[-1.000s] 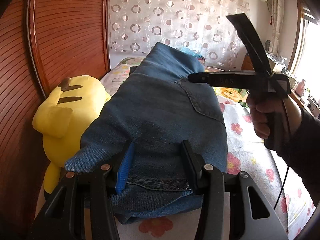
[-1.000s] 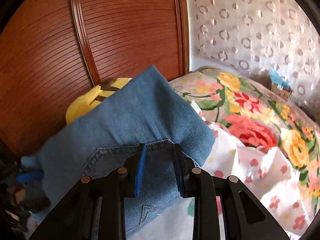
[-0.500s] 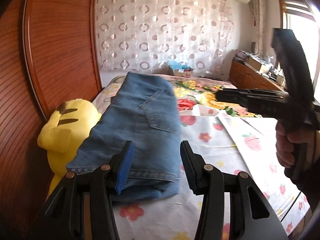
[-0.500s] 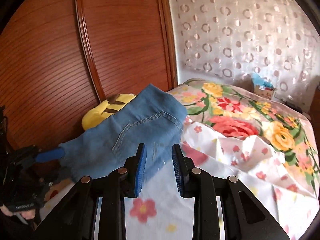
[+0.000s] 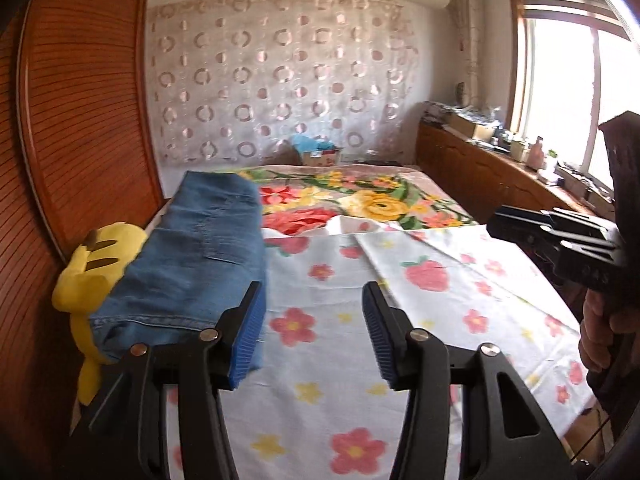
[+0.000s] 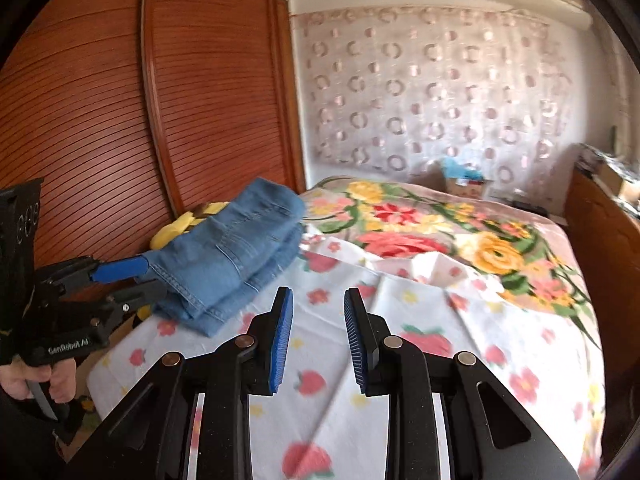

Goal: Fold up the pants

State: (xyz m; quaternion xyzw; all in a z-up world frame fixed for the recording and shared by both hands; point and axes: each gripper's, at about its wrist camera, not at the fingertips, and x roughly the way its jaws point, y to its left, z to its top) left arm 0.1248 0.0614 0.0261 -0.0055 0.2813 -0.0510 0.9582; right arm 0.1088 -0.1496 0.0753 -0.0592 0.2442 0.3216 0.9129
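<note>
Left tool [image 5: 314, 330]: jaws spread wide apart, nothing between the blue pads [image 5: 248, 338]. Right tool [image 6: 319, 340]: jaws likewise parted, with a narrower gap, gripping nothing; seen from the left wrist view as a dark body [image 5: 556, 236] off to the right, held in a hand [image 5: 600, 332].

Folded pants [image 5: 192, 256]: blue denim, stacked in layers, lying on the bed ahead and to the left of the left tool, hem edge just beside its left pad. From the right wrist view, pants [image 6: 236, 248] located ahead-left of the right tool, well apart from its fingertips, with the left tool [image 6: 128, 280] at the near corner of the stack; contact between that tool and the denim cannot be told from this angle.

Yellow plush toy [image 5: 90, 264]: wedged left of the pants, touching them, against the wooden slatted panel [image 5: 80, 120].

Flower-print sheet [image 5: 328, 360]: spread directly under and ahead of both tools. Floral blanket [image 5: 360, 200]: farther ahead, beyond the sheet. Patterned curtain [image 5: 280, 92]: at the far wall. Window [image 5: 568, 92]: far right of the left tool.
</note>
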